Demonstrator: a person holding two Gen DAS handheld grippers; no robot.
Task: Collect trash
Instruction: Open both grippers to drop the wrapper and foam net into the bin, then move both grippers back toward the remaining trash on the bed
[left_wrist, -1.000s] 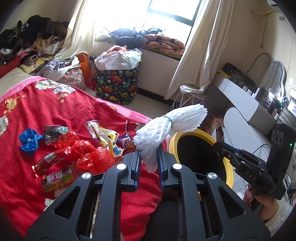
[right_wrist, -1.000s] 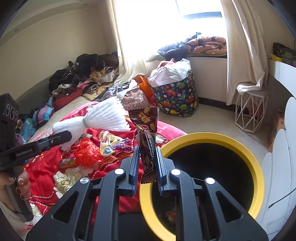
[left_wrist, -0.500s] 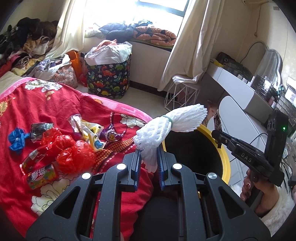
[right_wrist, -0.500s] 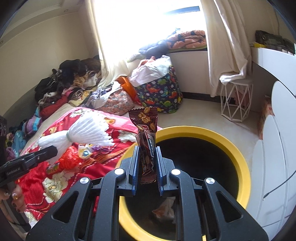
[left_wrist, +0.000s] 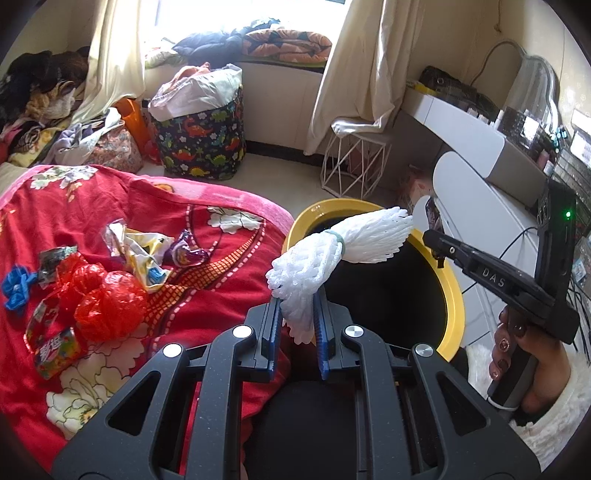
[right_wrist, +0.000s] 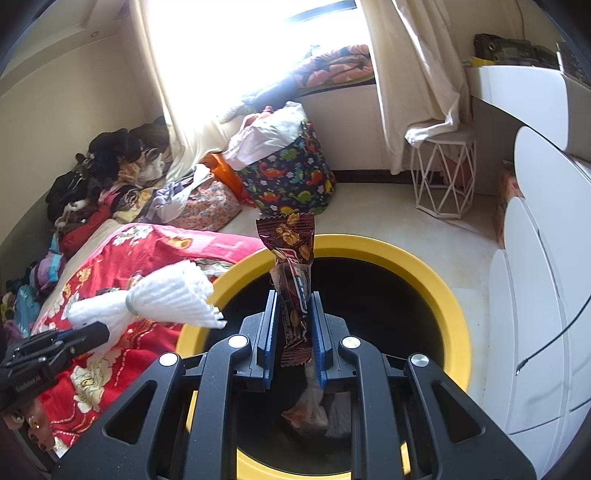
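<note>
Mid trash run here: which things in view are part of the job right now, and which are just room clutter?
Job:
- white foam net in left gripper
- brown snack wrapper in right gripper
- yellow-rimmed bin
- wrappers and red plastic bag on the red bedspread

Clutter:
- dinosaur-print hamper
- clothes pile
- white wire stool

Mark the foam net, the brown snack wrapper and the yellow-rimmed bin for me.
foam net (left_wrist: 314, 266), left wrist view, bulge below its band.
brown snack wrapper (right_wrist: 291, 277), right wrist view, its middle.
yellow-rimmed bin (right_wrist: 436, 280), right wrist view, far right rim.
</note>
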